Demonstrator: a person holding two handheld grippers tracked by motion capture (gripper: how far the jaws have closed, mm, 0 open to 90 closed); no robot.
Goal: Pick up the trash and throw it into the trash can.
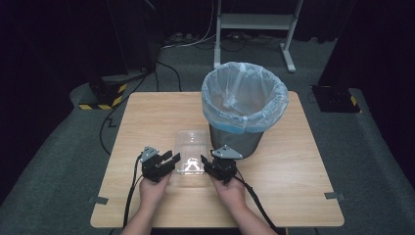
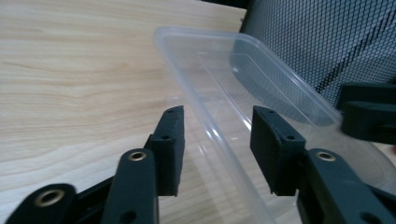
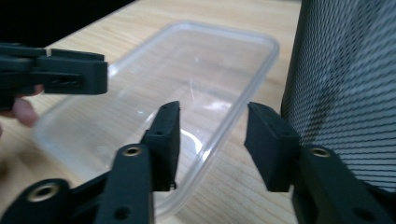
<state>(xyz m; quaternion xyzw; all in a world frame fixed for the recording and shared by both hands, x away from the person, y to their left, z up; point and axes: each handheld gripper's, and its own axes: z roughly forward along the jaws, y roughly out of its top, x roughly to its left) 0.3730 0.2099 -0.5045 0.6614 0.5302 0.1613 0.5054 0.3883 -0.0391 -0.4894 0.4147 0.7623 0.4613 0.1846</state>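
In the high view, a clear plastic container (image 1: pixel 192 149) lies on the wooden table (image 1: pixel 147 117) at the centre of the frame, just left of a mesh bin (image 1: pixel 244 110) lined with a pale bag, and the left gripper (image 1: pixel 169 160) and right gripper (image 1: pixel 207 164) flank its near end from lower left and lower right. Nothing appears lifted yet; the container seems to rest flat on the table, so the work looks to be at the grasping stage, with the lift and whatever follows, perhaps a move toward the bin, still to come. In the left gripper view, the left gripper (image 2: pixel 215 140) has its jaws set wide, one on either side of the container's (image 2: pixel 243 79) long rim, which runs up through the gap toward the upper right; the jaws straddle the wall without pinching it, and the right gripper is seen at the right edge. In the right gripper view, the right gripper (image 3: pixel 212 140) likewise stands wide open across the opposite rim of the container (image 3: pixel 187 70), the mesh bin (image 3: pixel 345 79) at right, and the left gripper (image 3: pixel 60 77) reaches in from the upper left. Neither grip looks closed.
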